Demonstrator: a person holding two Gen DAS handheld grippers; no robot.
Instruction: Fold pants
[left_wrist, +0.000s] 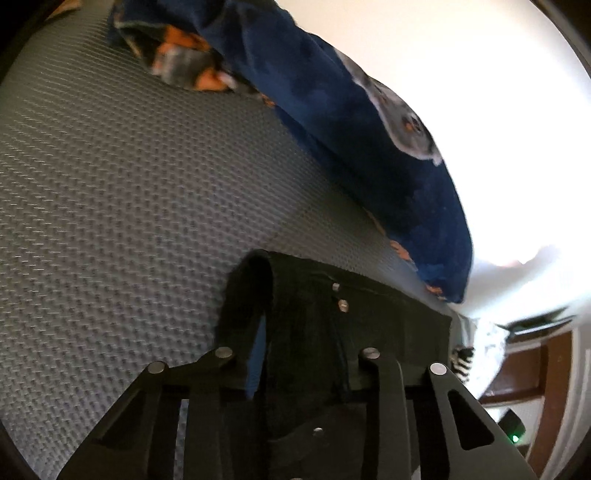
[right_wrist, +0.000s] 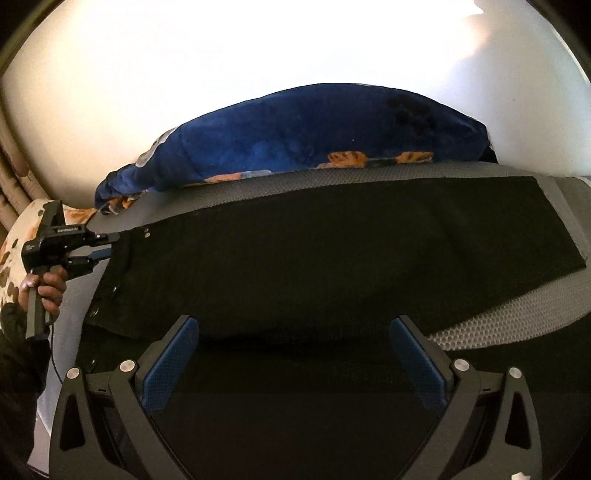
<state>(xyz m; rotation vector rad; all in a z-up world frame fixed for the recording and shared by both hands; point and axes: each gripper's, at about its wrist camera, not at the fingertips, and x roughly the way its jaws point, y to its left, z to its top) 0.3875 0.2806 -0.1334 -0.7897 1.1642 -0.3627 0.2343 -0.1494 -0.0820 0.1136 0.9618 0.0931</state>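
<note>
Black pants (right_wrist: 332, 258) lie flat across the grey mesh mat (right_wrist: 517, 325), waistband at the left, leg ends at the right. My left gripper (right_wrist: 110, 245) is at the waistband's far corner, jaws closed on the cloth. In the left wrist view the waistband (left_wrist: 332, 332) with its rivets fills the space between the fingers (left_wrist: 258, 369), folded over one blue pad. My right gripper (right_wrist: 291, 354) is open, its blue pads (right_wrist: 173, 365) wide apart over the pants' near edge.
A dark blue blanket with orange and grey print (right_wrist: 314, 147) lies bunched along the mat's far edge, also in the left wrist view (left_wrist: 369, 129). A bright white wall is behind. A floral pillow (right_wrist: 22, 229) sits at the far left.
</note>
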